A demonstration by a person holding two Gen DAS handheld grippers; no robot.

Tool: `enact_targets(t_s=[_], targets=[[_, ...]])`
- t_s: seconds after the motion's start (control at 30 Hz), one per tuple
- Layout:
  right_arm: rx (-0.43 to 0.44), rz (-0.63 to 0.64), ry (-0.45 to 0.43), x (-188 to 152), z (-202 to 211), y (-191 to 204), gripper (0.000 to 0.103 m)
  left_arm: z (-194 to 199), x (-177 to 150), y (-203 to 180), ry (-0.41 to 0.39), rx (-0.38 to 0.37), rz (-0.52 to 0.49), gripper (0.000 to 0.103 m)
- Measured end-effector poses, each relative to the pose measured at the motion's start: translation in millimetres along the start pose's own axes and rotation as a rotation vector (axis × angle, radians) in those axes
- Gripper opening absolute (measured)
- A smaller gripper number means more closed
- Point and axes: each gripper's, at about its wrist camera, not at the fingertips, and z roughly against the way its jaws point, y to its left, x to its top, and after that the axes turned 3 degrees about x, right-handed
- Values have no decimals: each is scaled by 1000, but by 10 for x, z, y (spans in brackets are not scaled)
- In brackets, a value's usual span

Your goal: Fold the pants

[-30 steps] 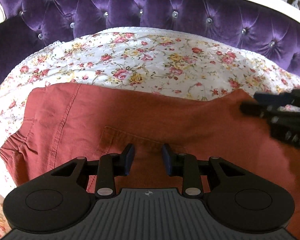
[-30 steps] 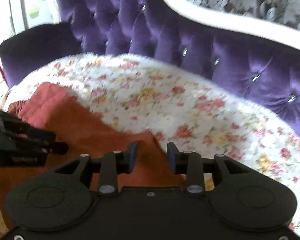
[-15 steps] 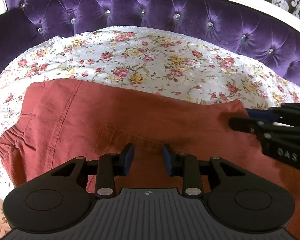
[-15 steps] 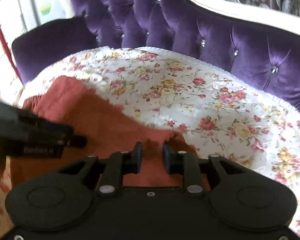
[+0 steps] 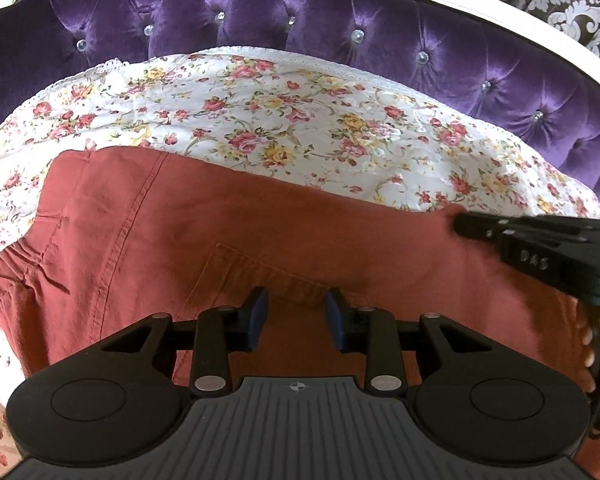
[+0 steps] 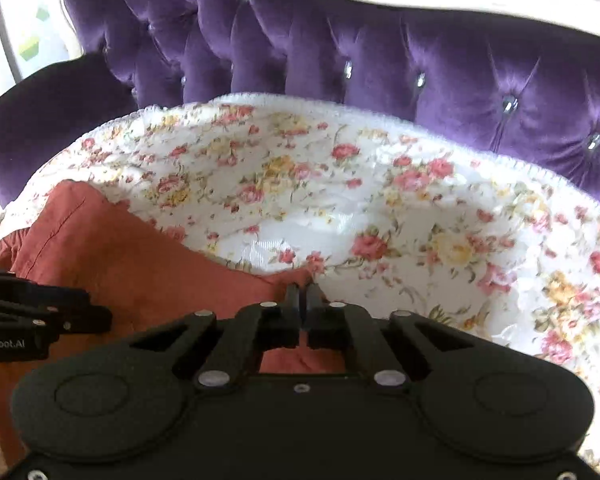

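In the left wrist view, the rust-red pants (image 5: 260, 236) lie spread on a floral cover (image 5: 284, 120) that is laid over a purple tufted sofa (image 5: 340, 28). The gathered waistband is at the left side, and a patch pocket with stitched edges lies just in front of the left tool (image 5: 296, 316). This tool has its two blue-padded fingers apart, with only flat cloth showing between them; it is above the fabric, and I cannot tell if it touches. The near part of the pants is hidden under the tool's black body. At the right edge, the right tool (image 5: 460, 224) comes in sideways with its tip at the far right corner of the pants; the rest of it is cut off by the frame.

In the right wrist view, which is somewhat blurred, the right tool (image 6: 303, 300) has its fingers pressed together, and a small corner of the pants (image 6: 140, 276) is clamped between them. The cloth runs from there to the left. The left tool (image 6: 100, 316) shows only partly at the left edge, over the red fabric. The floral cover (image 6: 420, 220) fills the right half, with the sofa (image 6: 460, 80) back behind.
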Motion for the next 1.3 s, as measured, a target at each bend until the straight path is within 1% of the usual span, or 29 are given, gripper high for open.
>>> enact_targets(t_s=[0.03, 0.07, 0.1, 0.13, 0.2, 0.27, 0.33, 0.47, 0.53, 0.57, 0.63, 0.77, 0.87, 0.93, 1.07, 1.13, 1.23, 1.3], targets=[[-23, -10, -27, 0, 78, -2, 24, 1, -3, 1, -1, 0, 1, 32], [-43, -18, -53, -6, 165, -1, 34, 1, -4, 3, -2, -1, 1, 32], [-62, -27, -81, -8, 270, 1, 35, -1, -4, 11, -3, -3, 0, 32], [-76, -37, -104, -16, 384, 3, 35, -1, -5, 11, -4, -3, 0, 32], [-93, -64, -110, -71, 596, 1, 35, -2, -9, 11, -7, -1, -4, 32], [-113, -89, -97, -224, 804, 10, 35, 0, -14, 1, -10, 3, -10, 32], [-150, -103, -54, -415, 939, 29, 35, 2, -19, -12, -14, 10, -18, 32], [-228, -101, 28, -860, 1081, 92, 35, 3, -44, -70, -29, 37, -46, 32], [-257, -124, 58, -1051, 1131, 102, 35, 4, -57, -97, -38, 52, -61, 32], [-262, -136, 64, -1128, 1148, 104, 35, 7, -67, -104, -43, 57, -66, 32], [-286, -138, 35, -1265, 1213, 115, 38, 10, -79, -101, -53, 58, -68, 32], [-305, -146, 25, -1281, 1186, 118, 40, 47, -105, -71, -80, 48, -63, 32], [-308, -165, 12, -1270, 1156, 97, 41, 101, -167, -88, -97, 86, -84, 32], [-312, -151, 5, -1317, 1199, 135, 41, 154, -209, -91, -89, 100, -83, 33], [-312, -138, -1, -1366, 1242, 160, 42, 253, -353, -49, -49, 123, -62, 35], [-308, -141, -4, -1382, 1266, 164, 42, 294, -438, -55, -43, 148, -75, 38], [-303, -147, -14, -1425, 1316, 161, 43, 345, -529, -88, -49, 177, -102, 40], [-304, -150, -21, -1465, 1357, 162, 47, 359, -564, -109, -51, 195, -108, 40]])
